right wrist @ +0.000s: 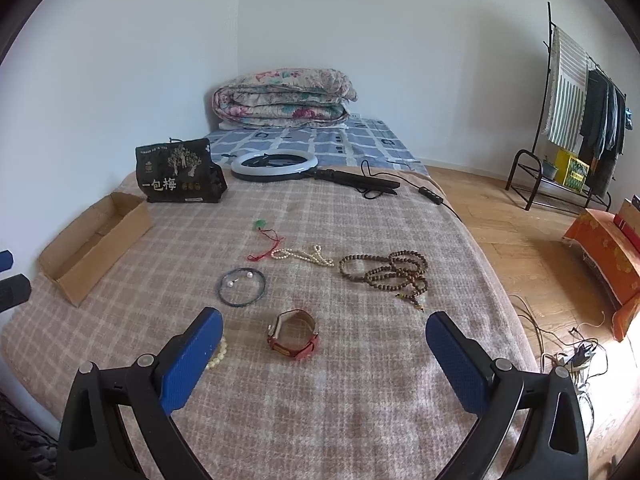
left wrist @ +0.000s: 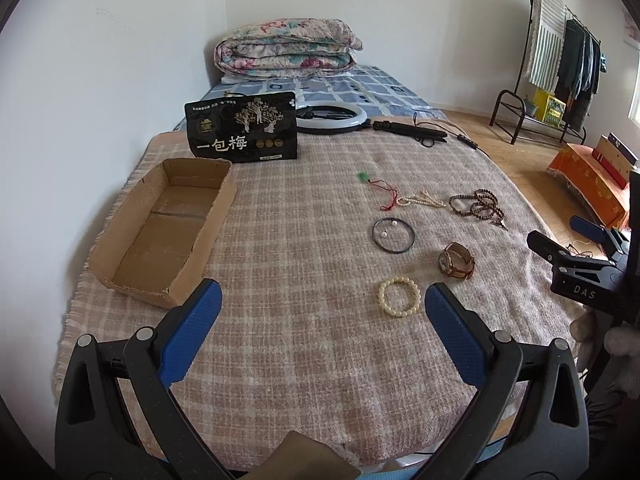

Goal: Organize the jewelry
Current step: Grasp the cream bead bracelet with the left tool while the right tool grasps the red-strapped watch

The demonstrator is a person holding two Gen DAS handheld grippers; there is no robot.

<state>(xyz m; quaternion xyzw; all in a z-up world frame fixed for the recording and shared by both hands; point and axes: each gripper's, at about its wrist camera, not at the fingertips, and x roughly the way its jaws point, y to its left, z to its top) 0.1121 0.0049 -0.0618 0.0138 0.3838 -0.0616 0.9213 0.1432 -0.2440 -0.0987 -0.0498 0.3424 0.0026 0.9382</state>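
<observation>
Both your grippers, left (left wrist: 323,303) and right (right wrist: 324,334), gape empty; nothing is in the box (left wrist: 120,240) yet. Jewelry lies on the blanket (left wrist: 300,340); take the watch (right wrist: 294,334) first.

Cardboard box (left wrist: 160,232) left on blanket (left wrist: 300,340); jewelry right: watch (left wrist: 456,266) behind bead bracelet (left wrist: 399,295).

Black snack bag (left wrist: 242,128) upright on the plaid blanket (left wrist: 304,340); ring light (left wrist: 334,117) just right of the bag, folded floral quilt (left wrist: 288,46) behind it, clothes rack (left wrist: 560,64) far right.
</observation>
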